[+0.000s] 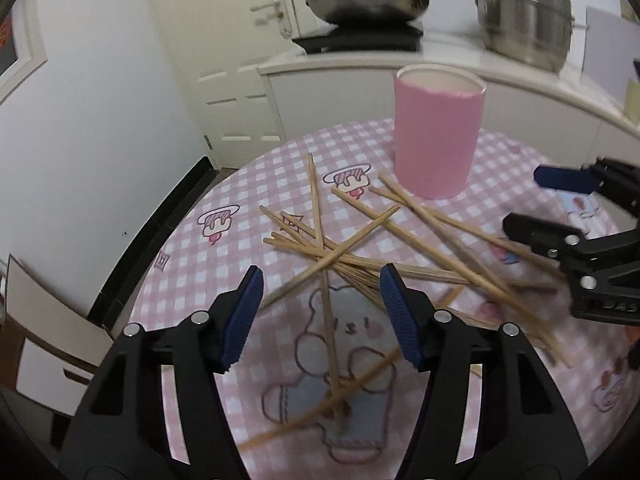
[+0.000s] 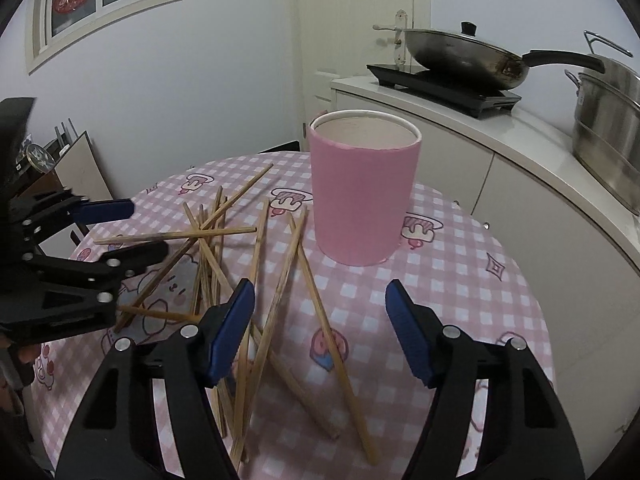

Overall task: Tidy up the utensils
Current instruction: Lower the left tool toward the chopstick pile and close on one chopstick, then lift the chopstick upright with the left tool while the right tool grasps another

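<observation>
Standing beside the round table (image 2: 460, 280) with its pink checked cloth, I see that the work is only at its beginning. Many wooden chopsticks (image 1: 344, 256) lie scattered and crossed over each other on the cloth, in a loose pile in front of the pink cylindrical holder (image 2: 362, 192). The holder stands upright toward the back of the table, near the pile but not touching most of the sticks; a few tips reach close to its base. As far as its open top shows, nothing stands inside it, so I judge that no chopstick is sorted yet and the whole pile is left to do.

The left gripper (image 1: 322, 316) hovers low over the middle of the pile with its blue pads spread wide, and one long chopstick runs between them, but they are not closed on it. The right gripper (image 2: 320, 332) is released too, its jaws wide apart above the sticks that lie nearer to the holder, holding nothing.

Behind the table a white counter (image 2: 500, 136) carries a frying pan (image 2: 464, 58) on a black cooktop and a steel pot (image 2: 608, 132); these seem not part of the job.

What remains, I think, is to pick up the sticks and stand them in the holder.
</observation>
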`<state>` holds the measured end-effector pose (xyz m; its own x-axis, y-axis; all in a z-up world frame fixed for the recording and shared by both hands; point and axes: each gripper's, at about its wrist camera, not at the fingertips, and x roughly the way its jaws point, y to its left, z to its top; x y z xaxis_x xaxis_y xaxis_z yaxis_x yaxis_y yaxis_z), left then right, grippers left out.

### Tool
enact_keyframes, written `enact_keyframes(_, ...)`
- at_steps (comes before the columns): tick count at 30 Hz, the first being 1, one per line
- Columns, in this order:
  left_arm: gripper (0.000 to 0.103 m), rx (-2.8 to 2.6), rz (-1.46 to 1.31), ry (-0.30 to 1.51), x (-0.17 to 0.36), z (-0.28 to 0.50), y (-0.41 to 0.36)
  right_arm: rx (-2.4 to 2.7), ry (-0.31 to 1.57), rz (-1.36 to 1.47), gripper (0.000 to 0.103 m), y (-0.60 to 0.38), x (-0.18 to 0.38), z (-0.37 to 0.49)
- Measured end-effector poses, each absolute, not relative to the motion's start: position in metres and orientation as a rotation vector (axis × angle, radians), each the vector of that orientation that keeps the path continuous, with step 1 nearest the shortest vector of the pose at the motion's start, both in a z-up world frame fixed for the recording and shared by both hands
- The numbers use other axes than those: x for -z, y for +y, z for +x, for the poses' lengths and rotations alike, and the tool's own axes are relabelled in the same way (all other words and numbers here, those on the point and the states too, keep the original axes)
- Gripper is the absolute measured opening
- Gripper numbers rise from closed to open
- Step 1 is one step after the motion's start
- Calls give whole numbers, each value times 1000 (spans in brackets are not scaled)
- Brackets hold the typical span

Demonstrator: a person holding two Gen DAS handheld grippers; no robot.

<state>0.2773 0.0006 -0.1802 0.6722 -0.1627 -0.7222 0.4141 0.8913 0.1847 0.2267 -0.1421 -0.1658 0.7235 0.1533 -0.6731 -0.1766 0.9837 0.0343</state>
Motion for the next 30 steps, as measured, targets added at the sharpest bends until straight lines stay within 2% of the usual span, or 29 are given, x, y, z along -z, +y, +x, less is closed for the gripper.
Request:
enact_keyframes(1, 59, 337, 352, 772, 182, 281, 0, -183, 742, -32, 65, -142, 167, 230)
enact_keyframes(3, 47, 354, 353, 788, 187, 291, -4, -184, 750, -32, 65, -141, 170, 234)
enact_keyframes(5, 42, 375, 355, 797, 192, 296, -8, -184, 755, -27, 65, -141, 172, 238)
enact_keyframes(8, 41, 389, 376, 798, 197, 304, -17, -189, 761, -25, 65, -141, 175, 243)
enact_keyframes(19, 28, 421, 443, 816, 206, 322, -42, -195, 772, -10, 65, -144, 181, 254)
enact_keyframes(24, 15, 399, 458, 810, 209, 324, -43, -201, 772, -7, 65, -144, 181, 255)
enact_keyframes(30, 6, 384, 400, 790, 198, 324, -32, -213, 776, -7, 65, -142, 179, 255)
